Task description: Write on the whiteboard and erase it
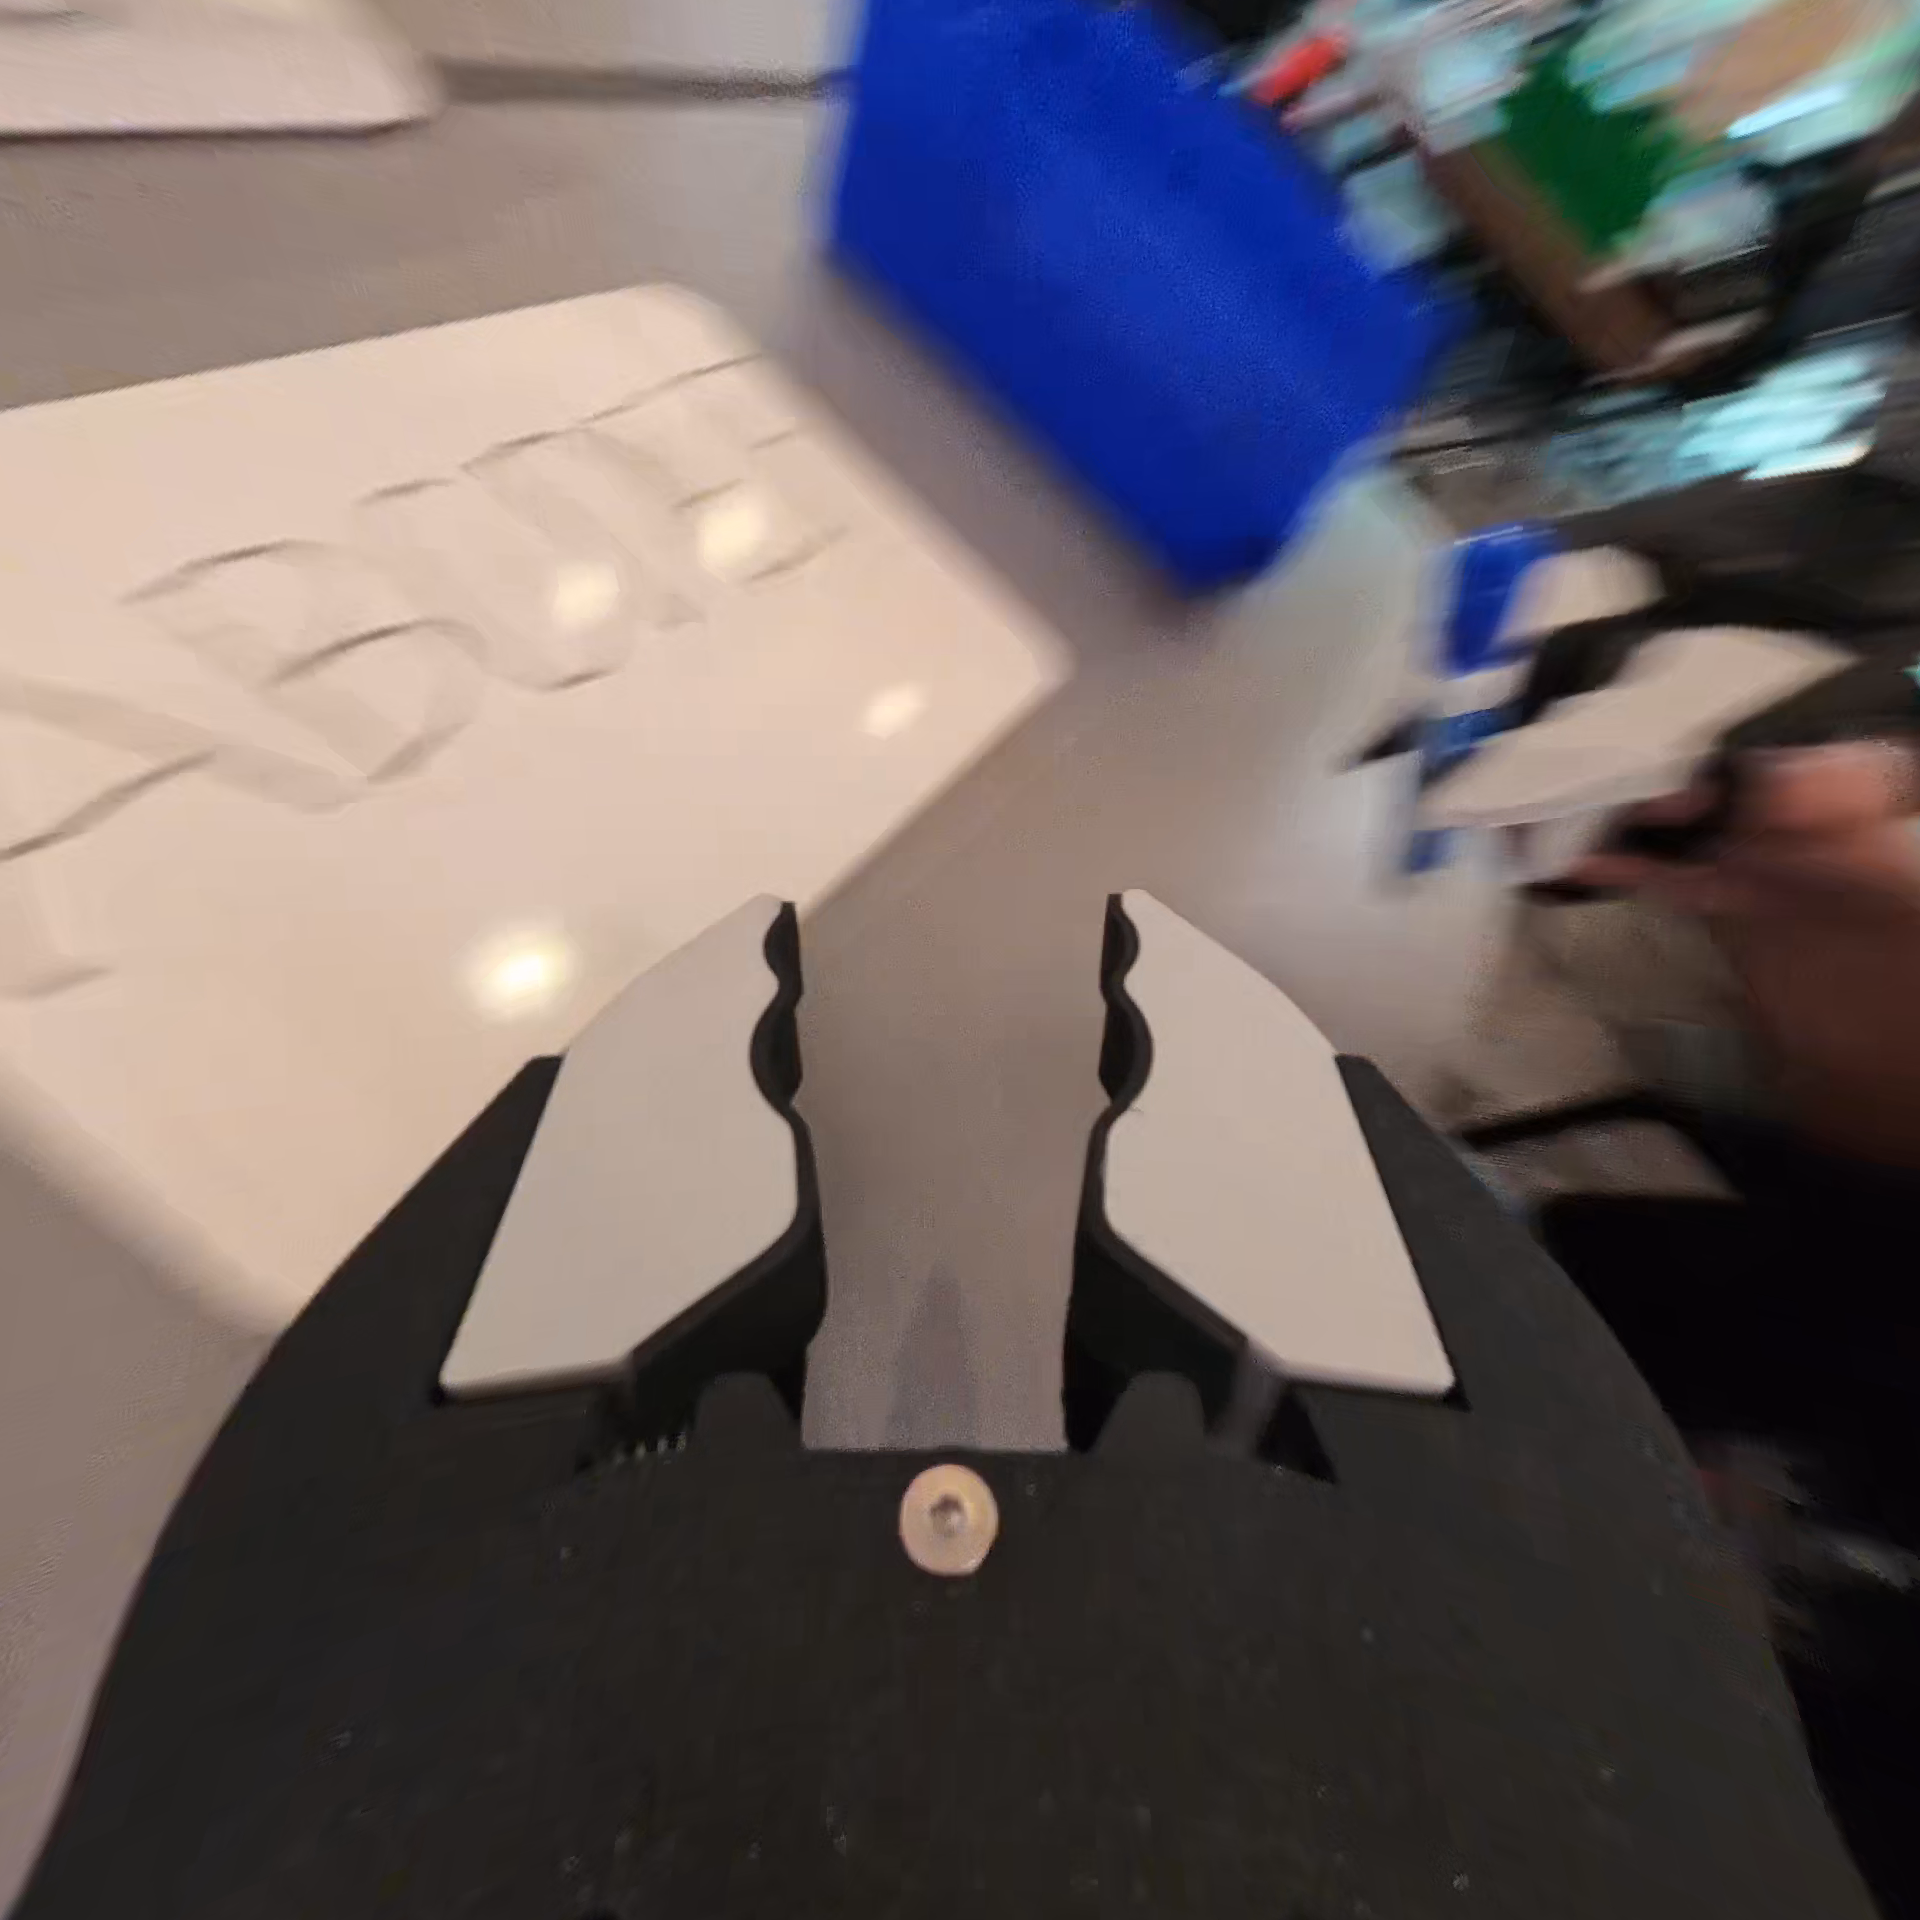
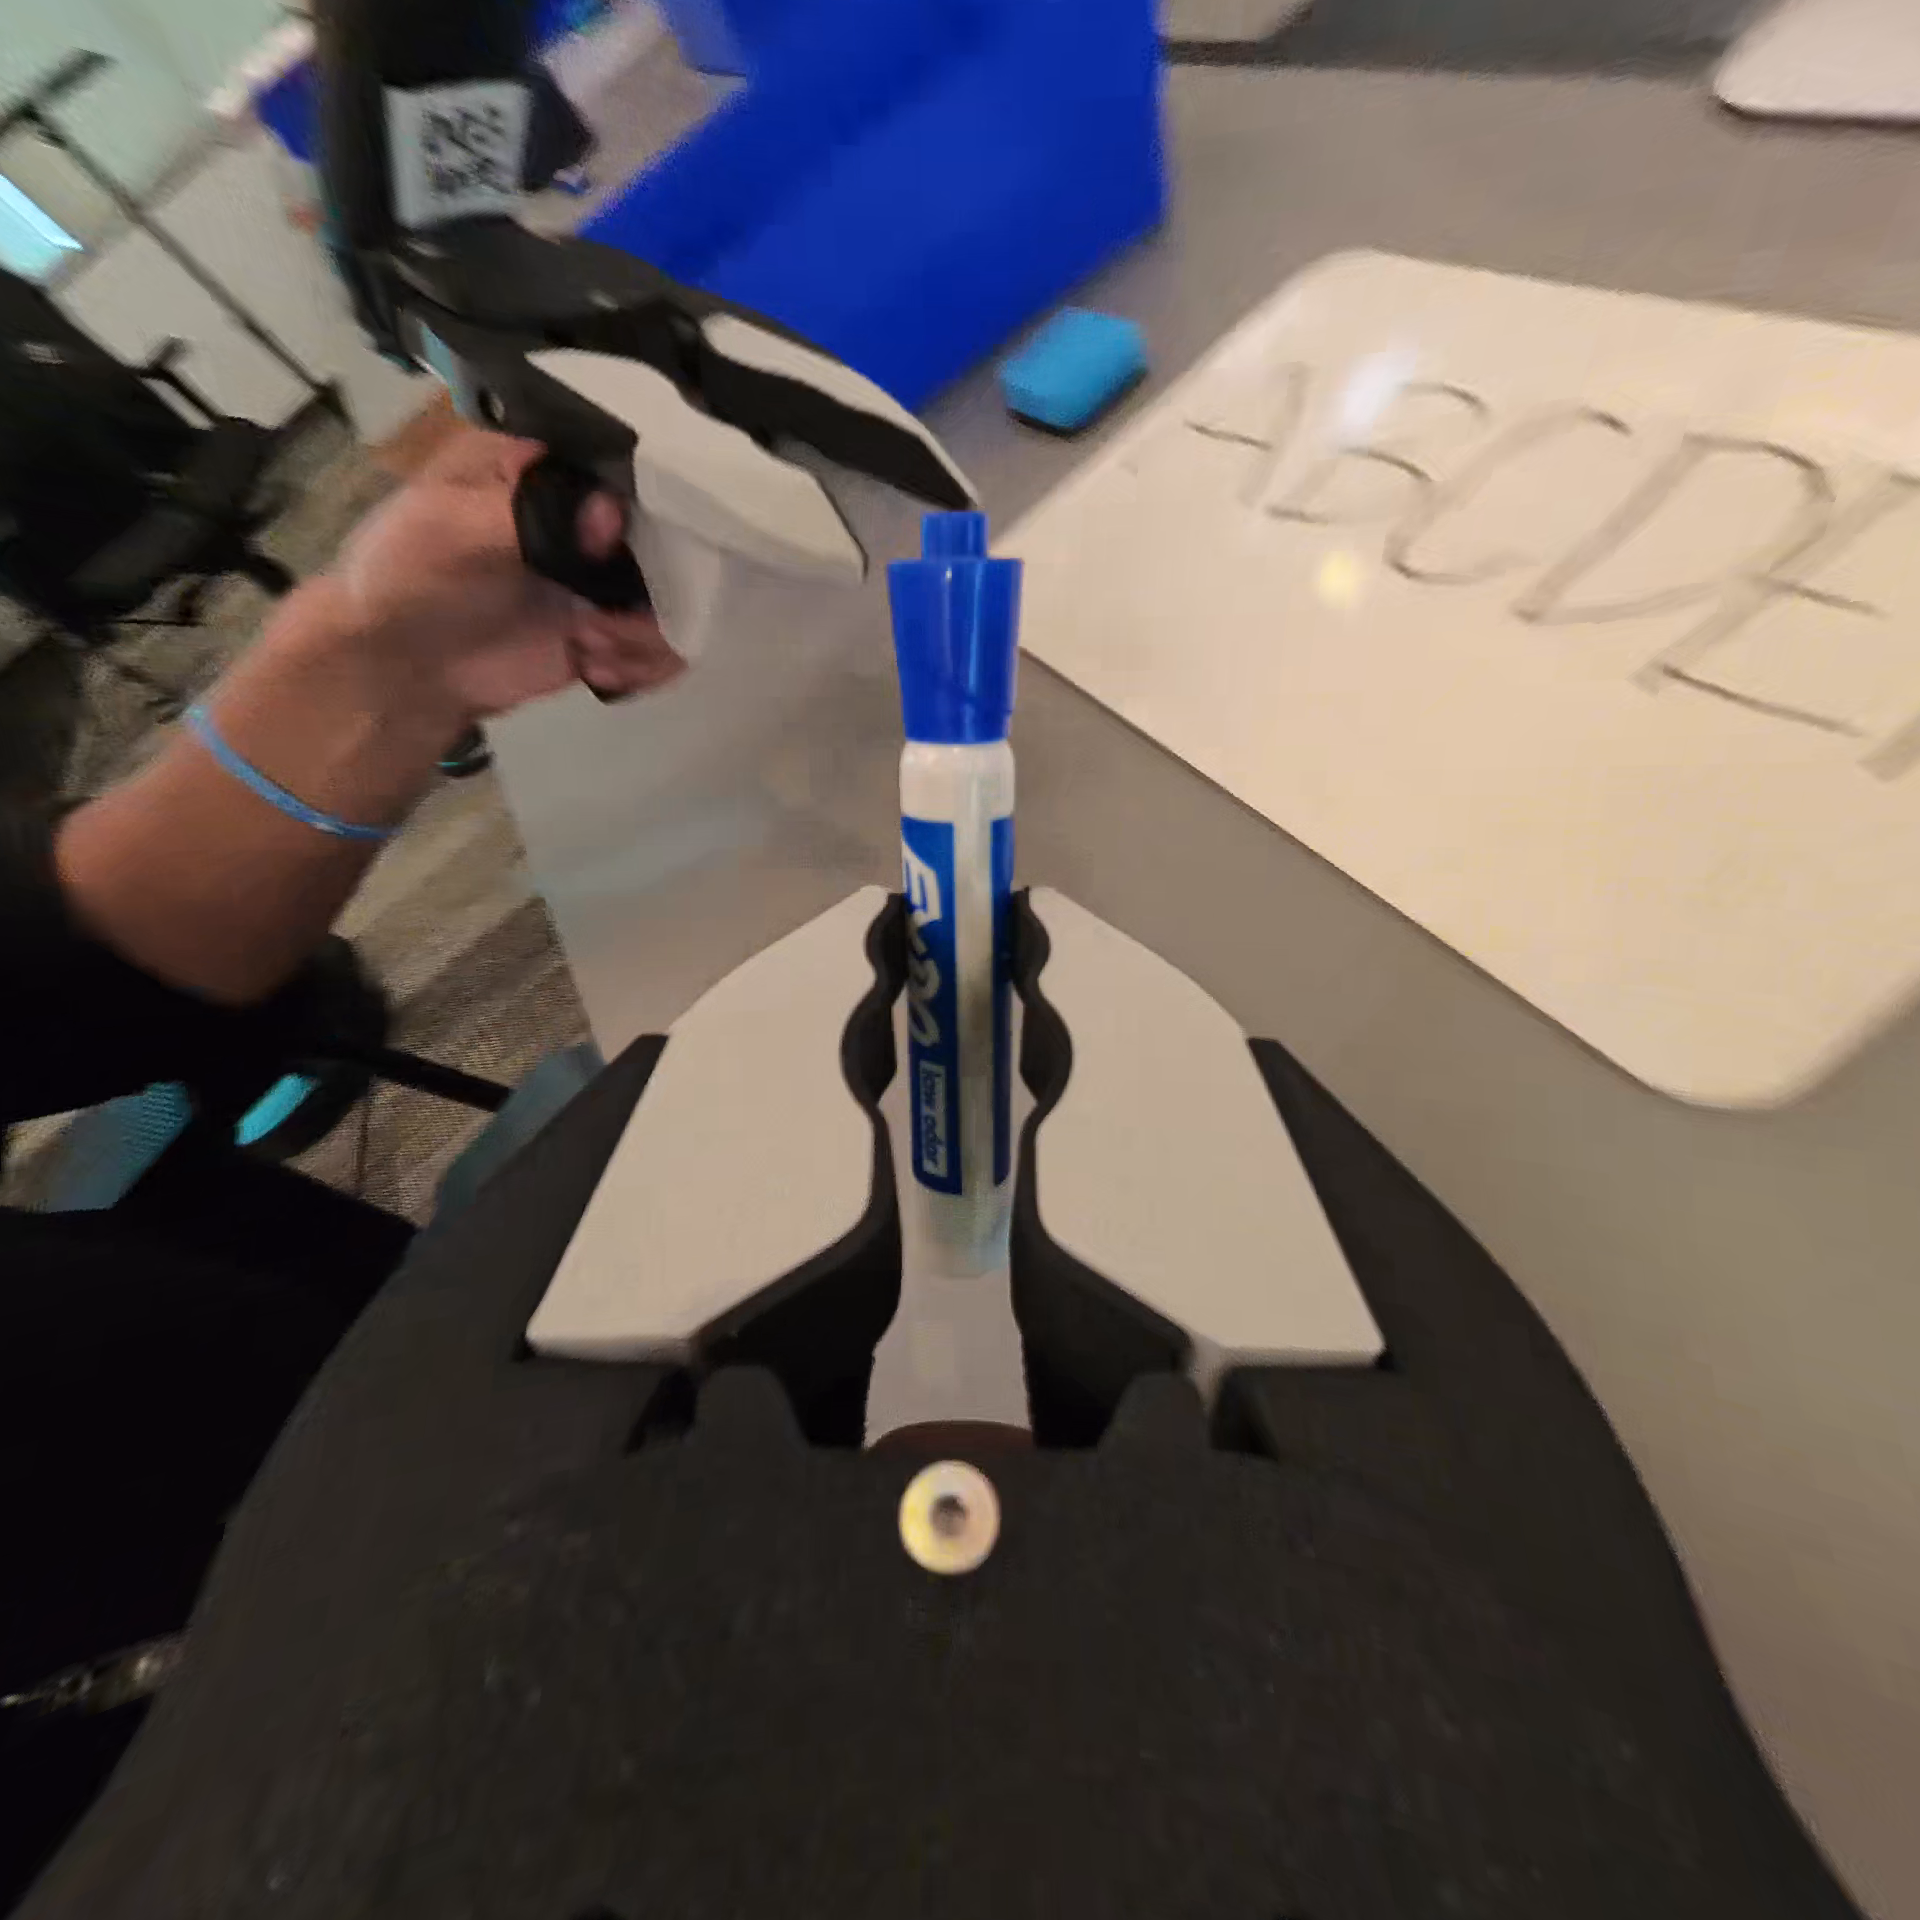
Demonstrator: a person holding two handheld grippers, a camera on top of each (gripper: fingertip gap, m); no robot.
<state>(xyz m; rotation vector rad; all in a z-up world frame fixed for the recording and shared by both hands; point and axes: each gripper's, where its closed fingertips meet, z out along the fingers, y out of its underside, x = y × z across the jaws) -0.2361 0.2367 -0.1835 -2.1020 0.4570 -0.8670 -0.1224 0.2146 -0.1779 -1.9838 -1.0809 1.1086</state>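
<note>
The whiteboard (image 2: 1538,748) lies flat on the grey table (image 2: 1455,177), to the right of the right gripper in the right wrist view, and faint grey handwriting runs across its glossy white surface. The right gripper (image 2: 954,914) is clenched on a marker (image 2: 956,883), which stands straight out along the fingers with its blue cap (image 2: 956,634) at the far end, pointing away from the camera. Just beyond that cap, at upper left, the left gripper (image 2: 904,499) hangs in the air with a hand (image 2: 457,613) wrapped around its handle and a thin blue band (image 2: 281,790) on the wrist. In the left wrist view the left gripper (image 1: 951,914) is released, its fingers spread with only bare table between them, and the whiteboard (image 1: 436,748) sits to the left, heavily blurred. A blue eraser (image 2: 1075,369) rests on the table at the far side, just off the whiteboard's far left corner, near a large blue box (image 2: 935,177) that stands behind it. The same blue box (image 1: 1101,270) shows at the far centre of the left wrist view, with blurred clutter to its right.
</note>
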